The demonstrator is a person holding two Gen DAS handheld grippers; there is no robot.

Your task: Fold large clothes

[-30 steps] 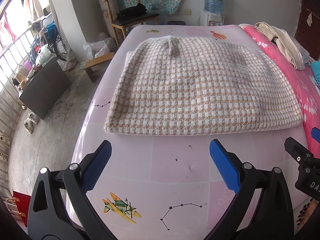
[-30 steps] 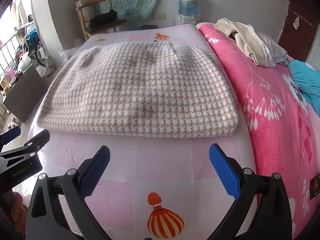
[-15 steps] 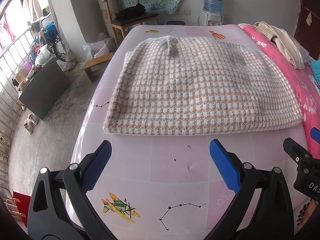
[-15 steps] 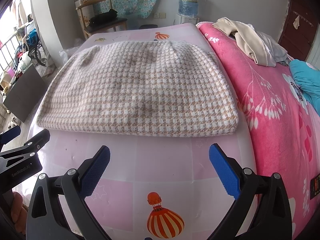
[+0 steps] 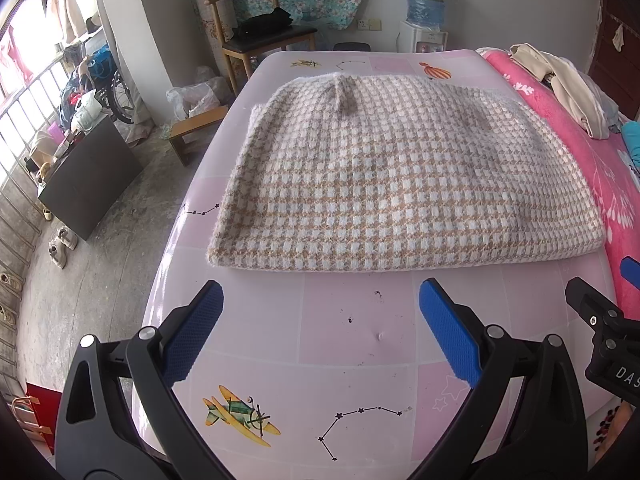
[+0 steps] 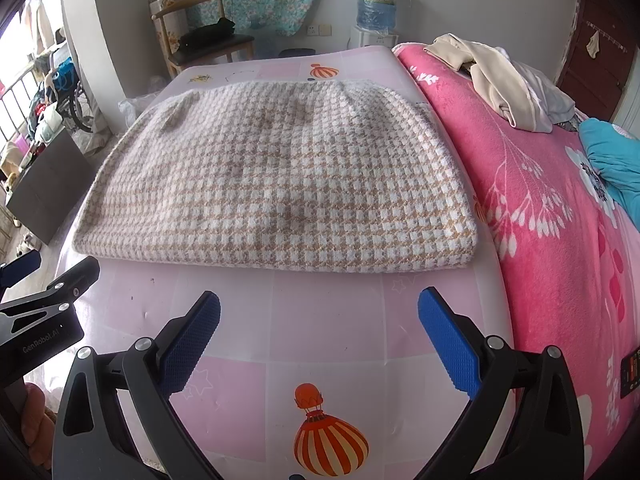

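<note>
A beige and white checked knit garment (image 5: 404, 176) lies folded flat into a wide block on the pink patterned cover of the bed (image 5: 332, 332); it also fills the middle of the right wrist view (image 6: 280, 184). My left gripper (image 5: 320, 308) is open, a little short of the garment's near edge, holding nothing. My right gripper (image 6: 318, 312) is open too, just before the near edge toward the garment's right corner. The right gripper's side (image 5: 600, 320) shows at the edge of the left wrist view.
A pink floral blanket (image 6: 540, 208) covers the bed's right side, with a pile of cream clothes (image 6: 492, 76) and a teal item (image 6: 612, 160). A wooden chair (image 5: 260, 36), a water dispenser (image 5: 426, 12) and a dark cabinet (image 5: 88, 176) stand on the floor beyond and left.
Both views have shifted very slightly; the garment lies as before and both grippers stay open.
</note>
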